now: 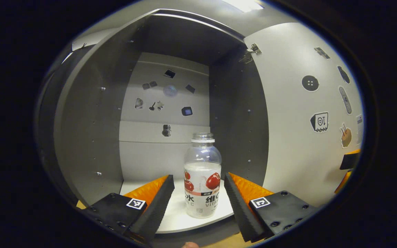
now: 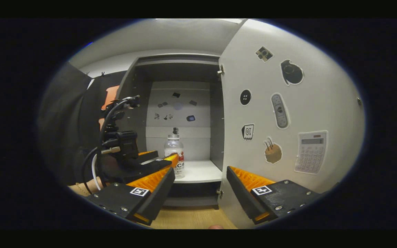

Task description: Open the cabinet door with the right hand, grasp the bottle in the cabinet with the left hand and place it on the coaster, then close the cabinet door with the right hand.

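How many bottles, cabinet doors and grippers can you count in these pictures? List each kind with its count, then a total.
bottle: 1
cabinet door: 1
grippers: 2, the left gripper and the right gripper
Total: 4

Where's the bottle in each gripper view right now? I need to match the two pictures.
Left gripper view: the bottle stands low at centre on the cabinet shelf, between the left gripper fingers, which are open.
Right gripper view: the bottle is small, left of centre, on the shelf behind the left gripper.
Shared landmark: the round button sticker on the open door.
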`<state>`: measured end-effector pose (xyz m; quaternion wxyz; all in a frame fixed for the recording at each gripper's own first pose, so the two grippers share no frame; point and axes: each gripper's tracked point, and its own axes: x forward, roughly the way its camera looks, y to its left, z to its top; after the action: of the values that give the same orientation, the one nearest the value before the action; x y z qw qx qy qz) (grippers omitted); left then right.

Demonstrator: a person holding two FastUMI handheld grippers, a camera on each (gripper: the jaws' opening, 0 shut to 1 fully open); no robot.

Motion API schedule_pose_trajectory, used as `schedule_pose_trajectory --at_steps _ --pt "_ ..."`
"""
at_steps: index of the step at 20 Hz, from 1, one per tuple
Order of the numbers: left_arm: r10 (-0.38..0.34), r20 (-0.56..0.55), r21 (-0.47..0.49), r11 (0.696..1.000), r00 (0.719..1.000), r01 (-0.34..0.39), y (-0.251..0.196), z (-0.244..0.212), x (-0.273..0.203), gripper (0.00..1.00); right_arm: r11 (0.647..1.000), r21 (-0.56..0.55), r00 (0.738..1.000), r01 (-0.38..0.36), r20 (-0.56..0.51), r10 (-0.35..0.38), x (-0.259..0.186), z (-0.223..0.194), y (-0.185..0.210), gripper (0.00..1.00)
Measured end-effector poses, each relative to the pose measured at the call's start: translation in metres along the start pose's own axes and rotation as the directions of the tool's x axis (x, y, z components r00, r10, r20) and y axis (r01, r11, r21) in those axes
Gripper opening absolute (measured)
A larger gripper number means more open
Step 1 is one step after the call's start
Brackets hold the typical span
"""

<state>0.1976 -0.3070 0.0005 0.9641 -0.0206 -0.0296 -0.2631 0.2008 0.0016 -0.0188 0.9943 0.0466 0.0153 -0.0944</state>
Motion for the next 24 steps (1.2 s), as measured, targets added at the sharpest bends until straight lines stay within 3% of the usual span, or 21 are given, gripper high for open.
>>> schedule_pose_trajectory --at_steps 9,11,12,17,24 --pt "-0.014 -0.040 -0.003 1.000 0.999 0.014 -0.001 -0.027 0.037 0.96 1.000 -0.009 0.998 0.003 -0.064 -0.003 0.009 -0.019 0.008 0.93" --pt "-0.018 -0.051 -0.001 1.000 0.999 0.018 -0.001 -0.032 0.040 0.96 1.000 -0.012 0.998 0.008 -0.067 -0.009 0.012 -0.020 0.005 0.97" --pt "-0.021 -0.057 0.000 1.000 0.998 0.021 -0.001 -0.034 0.041 0.96 1.000 -0.014 0.998 0.010 -0.069 -0.011 0.013 -0.021 0.005 0.93" --pt "-0.005 -0.069 -0.001 1.000 0.998 0.005 -0.001 -0.038 0.042 0.86 1.000 -0.012 0.997 0.013 -0.076 -0.014 0.011 -0.023 0.001 0.93" --pt "0.027 -0.045 -0.001 1.000 0.999 -0.027 0.005 -0.032 0.027 0.82 1.000 0.009 0.997 0.002 -0.072 -0.001 -0.003 -0.021 0.001 0.93"
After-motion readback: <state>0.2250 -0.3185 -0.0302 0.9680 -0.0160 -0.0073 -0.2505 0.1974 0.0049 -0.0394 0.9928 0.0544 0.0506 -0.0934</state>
